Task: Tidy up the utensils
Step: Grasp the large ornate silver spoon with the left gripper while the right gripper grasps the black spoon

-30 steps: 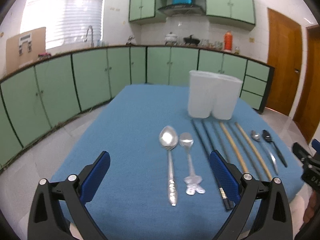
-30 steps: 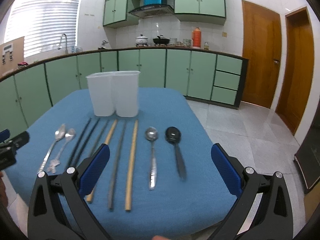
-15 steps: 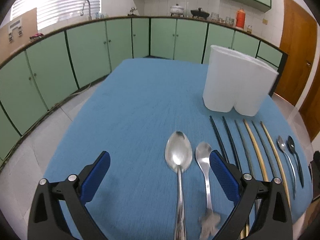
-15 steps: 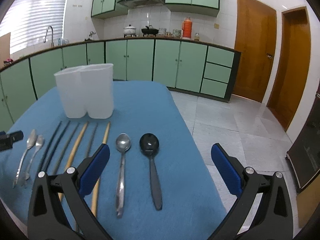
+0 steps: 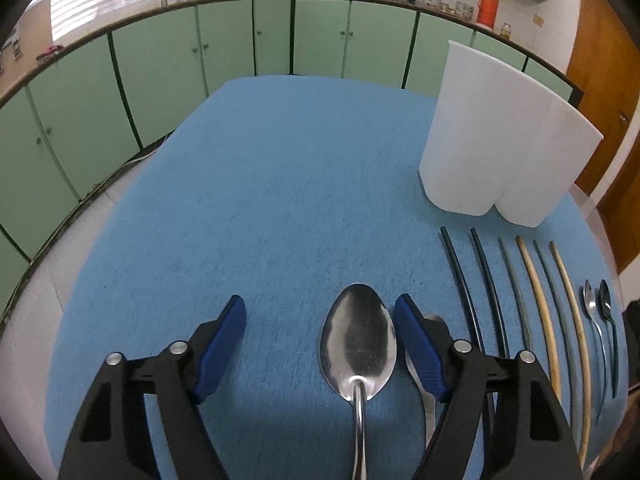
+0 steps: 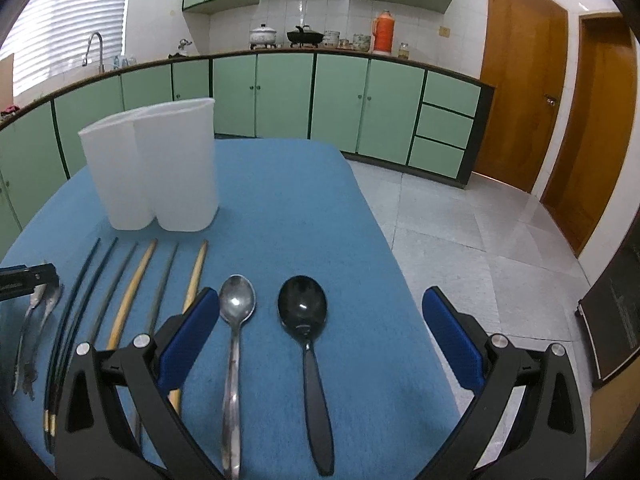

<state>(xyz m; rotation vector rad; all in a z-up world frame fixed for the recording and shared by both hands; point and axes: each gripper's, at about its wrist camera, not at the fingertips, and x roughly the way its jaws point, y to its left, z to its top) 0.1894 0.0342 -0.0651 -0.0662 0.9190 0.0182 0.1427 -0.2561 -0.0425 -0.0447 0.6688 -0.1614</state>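
Our left gripper (image 5: 320, 320), jaws just narrowing but clear of the large steel spoon (image 5: 358, 344) between them, and our wide-open right gripper (image 6: 320, 312) straddling the small steel spoon (image 6: 236, 320) and black spoon (image 6: 303, 312), both face the white holder (image 6: 154, 168) ahead.

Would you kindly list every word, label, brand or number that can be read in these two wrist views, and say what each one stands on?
None can be read in either view.
Orange flask on the counter: no lettering legible.
Jars beside it: any labels too small to read.
White utensil holder, spoons and chopsticks: no markings visible.
Dark panel at the right edge of the right wrist view: faint pale marks, too blurred to read.
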